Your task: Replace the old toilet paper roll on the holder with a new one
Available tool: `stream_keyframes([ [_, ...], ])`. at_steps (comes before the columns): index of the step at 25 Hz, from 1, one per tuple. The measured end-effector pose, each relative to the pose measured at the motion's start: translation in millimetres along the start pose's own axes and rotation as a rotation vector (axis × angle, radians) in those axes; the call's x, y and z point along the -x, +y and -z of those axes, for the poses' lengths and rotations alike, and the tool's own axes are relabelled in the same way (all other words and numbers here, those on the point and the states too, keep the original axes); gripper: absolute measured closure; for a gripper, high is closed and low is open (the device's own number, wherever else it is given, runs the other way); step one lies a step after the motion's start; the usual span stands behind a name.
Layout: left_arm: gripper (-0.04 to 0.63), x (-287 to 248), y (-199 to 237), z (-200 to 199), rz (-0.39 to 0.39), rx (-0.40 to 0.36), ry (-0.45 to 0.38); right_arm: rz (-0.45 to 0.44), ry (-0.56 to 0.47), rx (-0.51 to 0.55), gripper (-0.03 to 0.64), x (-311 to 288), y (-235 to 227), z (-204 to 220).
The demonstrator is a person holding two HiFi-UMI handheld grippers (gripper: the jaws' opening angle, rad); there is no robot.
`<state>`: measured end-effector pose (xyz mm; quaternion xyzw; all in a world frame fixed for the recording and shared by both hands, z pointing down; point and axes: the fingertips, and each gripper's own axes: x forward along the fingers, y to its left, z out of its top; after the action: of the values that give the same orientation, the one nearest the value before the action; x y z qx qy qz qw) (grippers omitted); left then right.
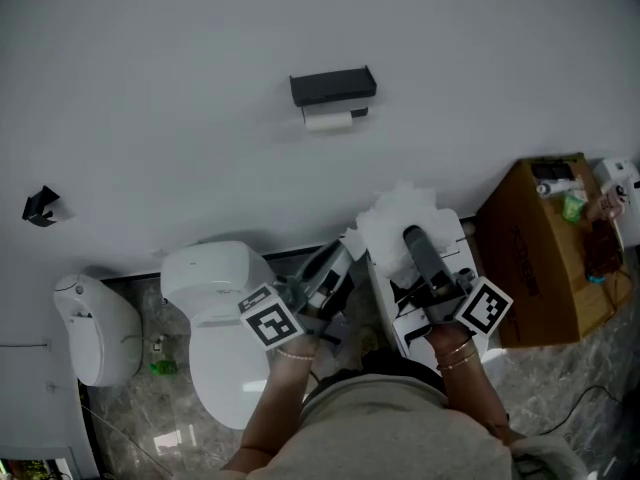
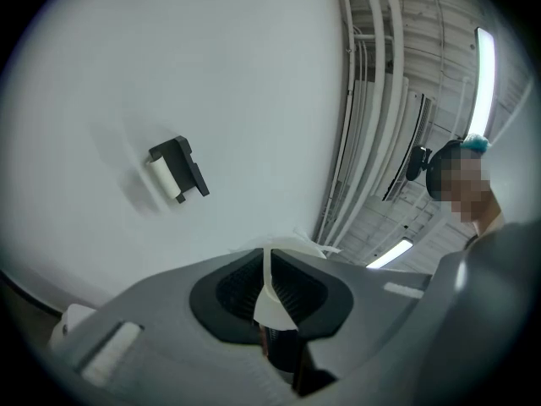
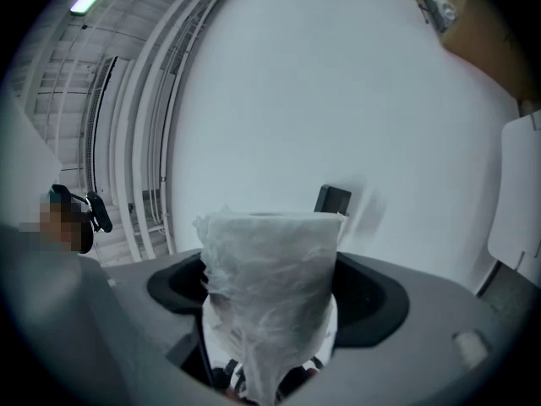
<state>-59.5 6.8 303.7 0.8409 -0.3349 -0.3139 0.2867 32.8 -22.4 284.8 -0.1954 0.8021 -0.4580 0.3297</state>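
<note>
The black wall holder (image 1: 333, 86) carries the thin old roll (image 1: 328, 121) under it; the left gripper view shows the holder (image 2: 179, 167) and old roll (image 2: 161, 177) well ahead on the wall. My right gripper (image 1: 414, 240) is shut on the new roll (image 1: 398, 216), which is wrapped in crinkled white paper (image 3: 269, 269) and fills the space between its jaws (image 3: 270, 320). My left gripper (image 1: 335, 260) is shut on a thin white strip of that wrapping (image 2: 269, 299). Both grippers are held close together, low and short of the wall. The holder (image 3: 332, 200) peeks out behind the new roll.
A white toilet (image 1: 220, 318) stands below left of the grippers, with a white bin (image 1: 95, 328) further left. A cardboard box (image 1: 545, 253) with small items on it sits at the right. A white unit (image 1: 430, 308) is under the right gripper. A black hook (image 1: 40, 206) is on the wall.
</note>
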Motion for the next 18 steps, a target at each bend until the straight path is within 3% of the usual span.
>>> stream_keyframes([
  [10, 0.584, -81, 76, -22, -0.054, 0.020, -0.007, -0.002, 0.030, -0.063, 0.187, -69, -64, -66],
  [18, 0.583, -84, 82, -21, -0.079, 0.016, -0.039, -0.021, 0.057, -0.086, 0.187, -72, -71, -68],
])
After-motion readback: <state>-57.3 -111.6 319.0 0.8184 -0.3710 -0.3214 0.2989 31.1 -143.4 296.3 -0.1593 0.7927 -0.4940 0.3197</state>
